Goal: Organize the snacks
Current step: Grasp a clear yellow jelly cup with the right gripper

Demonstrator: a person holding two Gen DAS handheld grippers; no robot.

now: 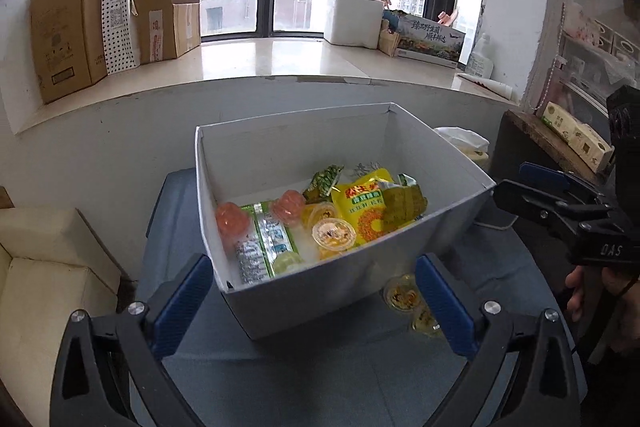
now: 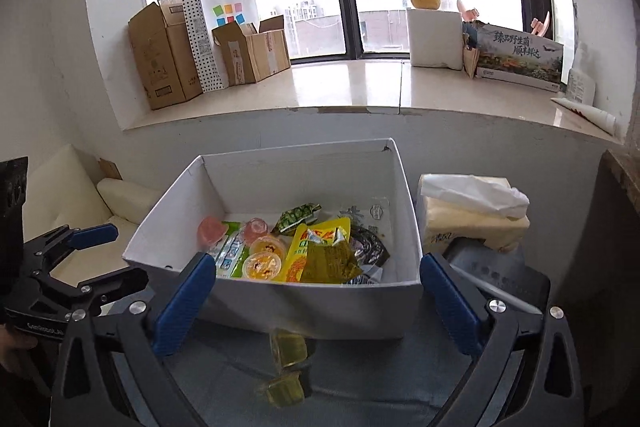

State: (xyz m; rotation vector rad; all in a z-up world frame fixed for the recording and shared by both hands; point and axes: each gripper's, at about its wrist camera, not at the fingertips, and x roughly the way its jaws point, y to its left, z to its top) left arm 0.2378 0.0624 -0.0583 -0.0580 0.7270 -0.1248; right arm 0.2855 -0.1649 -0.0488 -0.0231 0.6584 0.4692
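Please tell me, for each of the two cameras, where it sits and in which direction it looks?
Left wrist view: sits on the left hand-held gripper, looks forward and downward at the white cardboard box; open blue-padded fingers, right hand-held gripper visible.
Right wrist view: sits on the right hand-held gripper, same direction; left hand-held gripper visible.
Shared: box, yellow snack packet, two yellow jelly cups outside it.
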